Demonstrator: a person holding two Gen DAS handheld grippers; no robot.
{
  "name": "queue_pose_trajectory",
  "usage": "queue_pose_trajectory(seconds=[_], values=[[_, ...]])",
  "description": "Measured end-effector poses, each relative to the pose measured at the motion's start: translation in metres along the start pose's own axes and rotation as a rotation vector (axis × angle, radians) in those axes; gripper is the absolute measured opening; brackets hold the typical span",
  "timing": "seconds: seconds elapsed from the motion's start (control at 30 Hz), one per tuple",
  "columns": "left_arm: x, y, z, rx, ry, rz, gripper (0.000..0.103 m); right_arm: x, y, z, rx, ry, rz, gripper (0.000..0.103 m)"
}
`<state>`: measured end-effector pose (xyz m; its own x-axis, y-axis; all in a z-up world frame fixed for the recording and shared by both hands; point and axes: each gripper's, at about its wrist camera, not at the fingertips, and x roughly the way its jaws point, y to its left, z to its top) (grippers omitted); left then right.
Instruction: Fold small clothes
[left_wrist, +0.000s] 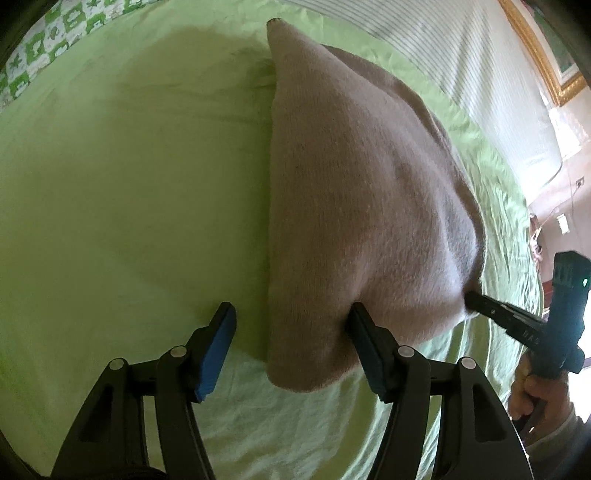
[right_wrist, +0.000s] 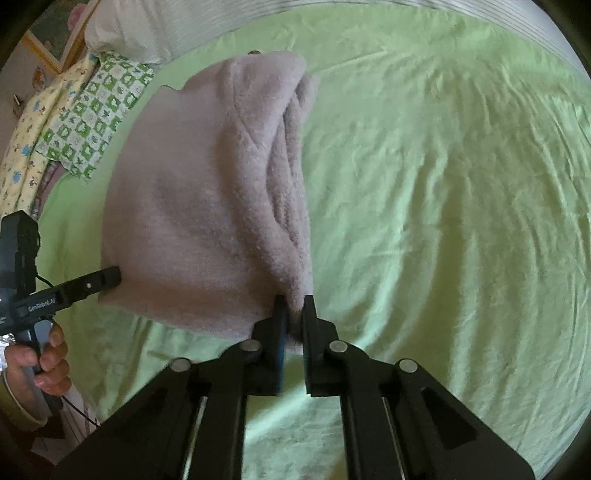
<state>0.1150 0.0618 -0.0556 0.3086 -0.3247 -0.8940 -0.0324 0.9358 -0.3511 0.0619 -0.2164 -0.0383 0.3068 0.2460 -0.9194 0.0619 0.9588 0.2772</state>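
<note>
A fuzzy pinkish-beige garment (left_wrist: 354, 206) lies on the bed sheet (left_wrist: 122, 206), a light green one, folded over on itself into a thick bundle with several soft layers stacked along its edge toward three o'clock in the right wrist view. There are no containers anywhere here, only bedding. The right gripper (right_wrist: 294, 314) has its fingers nearly together, pinching the near corner of the garment's layered edge; the fabric bunches between the pads, though the very tip of the grip is buried in fluff. The left gripper (left_wrist: 291, 317) is spread wide: its right finger (left_wrist: 364, 325) presses against the near edge of the garment while its left finger (left_wrist: 221, 332) stands over bare sheet, so it clasps nothing. From the right wrist view that gripper comes in at nine o'clock, its tip at the garment's side, and the person's left hand (right_wrist: 44, 365) wraps its handle, cut off by the frame. The right hand (left_wrist: 543, 395) shows at four o'clock in the left wrist view, also partly cut off. A green-checked printed cloth (right_wrist: 99, 110) and a yellow printed cloth (right_wrist: 40, 122) lie toward ten o'clock, and a striped white bedcover (left_wrist: 443, 48) runs beyond the sheet at one o'clock. A gilt picture frame (left_wrist: 546, 62) sits blurred at the edge.
</note>
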Motion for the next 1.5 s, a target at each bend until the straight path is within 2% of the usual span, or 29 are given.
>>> queue_pose_trajectory(seconds=[0.07, 0.13, 0.33, 0.47, 0.57, 0.67, 0.73, 0.87, 1.1, 1.2, 1.5], values=[[-0.003, -0.001, -0.001, -0.002, 0.003, 0.0, 0.064, -0.003, -0.002, -0.001, 0.014, 0.007, 0.018, 0.013], [-0.013, -0.001, -0.002, 0.003, -0.009, -0.003, 0.063, -0.011, -0.004, -0.002, 0.047, 0.001, 0.036, 0.022], [-0.041, -0.009, 0.012, 0.0, -0.083, -0.01, 0.062, -0.052, -0.005, 0.016, 0.076, -0.157, 0.082, 0.022], [-0.042, -0.014, 0.032, -0.037, -0.111, 0.001, 0.062, -0.052, 0.013, 0.041, 0.029, -0.201, 0.094, 0.022], [-0.033, -0.014, 0.045, -0.059, -0.122, 0.045, 0.061, -0.037, 0.027, 0.056, -0.012, -0.196, 0.084, 0.022], [-0.017, -0.012, 0.052, -0.085, -0.1, 0.051, 0.065, -0.005, 0.025, 0.067, -0.009, -0.122, 0.007, 0.022], [-0.011, -0.01, 0.051, -0.075, -0.083, 0.064, 0.065, 0.013, 0.014, 0.067, 0.022, -0.08, 0.003, 0.022], [-0.016, -0.016, 0.05, -0.056, -0.098, 0.086, 0.064, 0.01, 0.011, 0.066, 0.033, -0.101, 0.015, 0.022], [-0.042, -0.021, 0.023, -0.047, -0.146, 0.089, 0.064, -0.033, 0.018, 0.049, 0.033, -0.186, 0.06, 0.026], [-0.055, -0.021, 0.007, -0.042, -0.175, 0.097, 0.066, -0.05, 0.022, 0.037, 0.042, -0.218, 0.076, 0.038], [-0.08, -0.027, -0.038, 0.004, -0.24, 0.157, 0.072, -0.077, 0.043, -0.007, 0.019, -0.29, 0.075, 0.05]])
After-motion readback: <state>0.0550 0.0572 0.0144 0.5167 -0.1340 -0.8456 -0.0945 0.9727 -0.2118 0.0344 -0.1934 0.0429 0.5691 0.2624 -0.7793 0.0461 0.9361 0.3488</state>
